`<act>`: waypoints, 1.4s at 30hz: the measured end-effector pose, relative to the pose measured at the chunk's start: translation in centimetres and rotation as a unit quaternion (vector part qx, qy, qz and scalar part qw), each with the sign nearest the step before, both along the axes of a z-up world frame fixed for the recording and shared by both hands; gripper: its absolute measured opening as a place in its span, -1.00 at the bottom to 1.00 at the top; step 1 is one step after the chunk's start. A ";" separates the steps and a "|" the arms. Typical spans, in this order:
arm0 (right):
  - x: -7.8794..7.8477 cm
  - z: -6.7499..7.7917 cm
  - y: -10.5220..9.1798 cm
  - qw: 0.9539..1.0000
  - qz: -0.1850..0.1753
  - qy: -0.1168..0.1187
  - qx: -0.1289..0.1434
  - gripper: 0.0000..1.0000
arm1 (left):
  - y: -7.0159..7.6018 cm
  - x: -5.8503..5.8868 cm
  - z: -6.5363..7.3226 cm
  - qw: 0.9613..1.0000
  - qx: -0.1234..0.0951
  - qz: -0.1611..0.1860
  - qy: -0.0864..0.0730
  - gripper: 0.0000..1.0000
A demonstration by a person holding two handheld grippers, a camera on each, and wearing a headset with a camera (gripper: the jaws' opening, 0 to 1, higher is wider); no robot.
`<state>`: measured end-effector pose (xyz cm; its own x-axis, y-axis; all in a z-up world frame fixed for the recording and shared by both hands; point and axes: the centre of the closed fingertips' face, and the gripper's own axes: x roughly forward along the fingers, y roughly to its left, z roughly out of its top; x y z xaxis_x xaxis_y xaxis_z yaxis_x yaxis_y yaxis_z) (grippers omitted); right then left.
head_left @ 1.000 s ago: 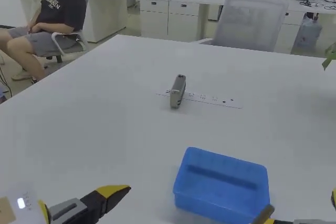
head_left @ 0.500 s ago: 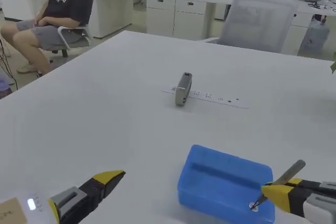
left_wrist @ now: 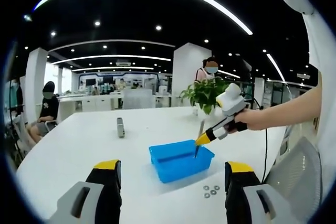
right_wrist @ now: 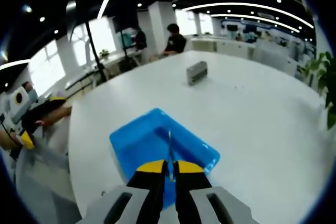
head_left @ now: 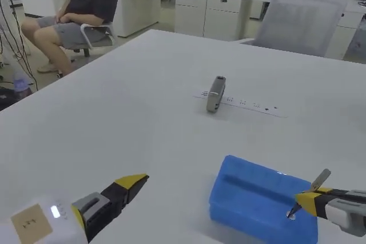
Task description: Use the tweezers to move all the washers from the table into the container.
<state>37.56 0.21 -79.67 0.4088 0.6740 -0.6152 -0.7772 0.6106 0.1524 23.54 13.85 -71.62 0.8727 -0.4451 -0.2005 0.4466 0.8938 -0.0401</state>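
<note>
A blue rectangular container point(head_left: 251, 201) point(left_wrist: 181, 160) point(right_wrist: 152, 142) sits on the white table. My right gripper point(head_left: 307, 203) point(right_wrist: 169, 167) is shut on thin metal tweezers point(head_left: 311, 190) point(right_wrist: 170, 148), which point down into the container's right part. Whether the tips hold a washer is too small to tell. In the left gripper view, three small washers point(left_wrist: 211, 190) lie on the table just in front of the container, and a hand holds the right gripper point(left_wrist: 205, 139) above it. My left gripper point(head_left: 132, 184) point(left_wrist: 173, 166) stands open left of the container, holding nothing.
A small grey device point(head_left: 215, 93) point(left_wrist: 120, 127) point(right_wrist: 196, 72) lies mid-table on a thin marked strip point(head_left: 251, 106). A person sits on a chair point(head_left: 86, 4) beyond the far left corner. An office chair point(head_left: 300, 24) stands behind the table. A potted plant point(left_wrist: 205, 93) stands at the table's edge.
My right gripper has come up from the bottom edge with the tweezers, and their tips now hang over the container. The head camera has shifted. The left gripper stays about where it was.
</note>
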 end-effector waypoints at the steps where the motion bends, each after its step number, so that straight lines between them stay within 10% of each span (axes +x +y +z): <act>1: 0.1 -0.3 0.1 1.000 0.002 -0.001 -0.003 -0.94 | 0.0 0.0 0.0 1.000 0.000 -0.001 0.000 0.64; 33: 0.0 -1.1 -0.5 0.999 0.019 -0.021 -0.044 -0.93 | 1.0 0.1 -0.4 0.999 -0.027 0.016 0.019 0.54; 42: -2.2 2.5 0.8 0.999 0.035 -0.040 -0.010 -0.94 | 1.0 0.0 -0.5 0.999 -0.028 0.015 0.022 0.52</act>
<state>35.31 1.04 -77.19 0.4093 0.6910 -0.5958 -0.8272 0.5566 0.0772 23.57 14.82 -72.10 0.8772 -0.4295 -0.2146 0.4155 0.9030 -0.1090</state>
